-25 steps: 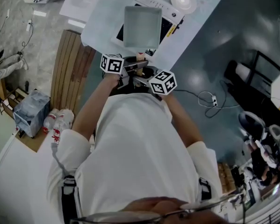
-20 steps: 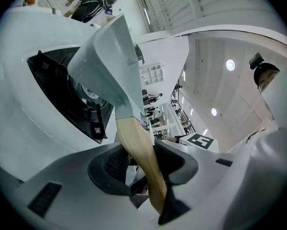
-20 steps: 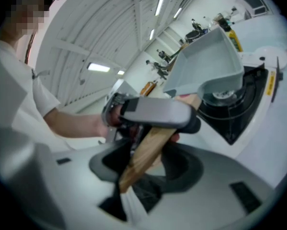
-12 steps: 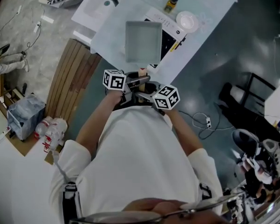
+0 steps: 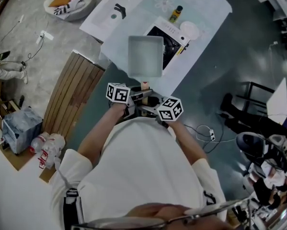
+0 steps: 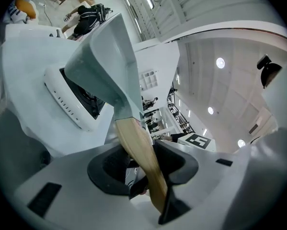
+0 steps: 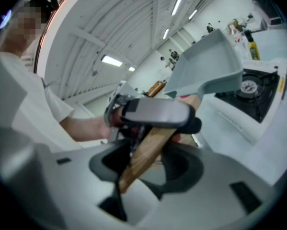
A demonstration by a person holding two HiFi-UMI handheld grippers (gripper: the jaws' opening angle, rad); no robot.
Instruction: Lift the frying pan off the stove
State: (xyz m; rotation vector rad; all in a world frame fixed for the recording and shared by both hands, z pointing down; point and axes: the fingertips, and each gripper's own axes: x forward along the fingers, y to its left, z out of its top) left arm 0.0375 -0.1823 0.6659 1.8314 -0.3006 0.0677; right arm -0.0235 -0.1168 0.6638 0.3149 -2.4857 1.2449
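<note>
The square grey frying pan (image 5: 145, 56) hung over the near left part of the portable gas stove (image 5: 174, 41) on the white-covered table (image 5: 200, 6). In the right gripper view its underside showed clear of the burner (image 7: 249, 86), so it looked already lifted. Both claws were clamped on its wooden handle (image 6: 139, 152). The left gripper (image 6: 145, 178) had its jaws pressed on either side of the wood. The right gripper (image 7: 136, 169) was clamped on the same handle just beside the left one.

The pan looked stiff, metal and empty. Its weight probably sat well out past the handle, toward the far side, so it would tend to tip nose-down. The handle was the only sensible hold, since the pan body could be hot. Smooth wood might twist in the pads, so a double grip suited it.
</note>
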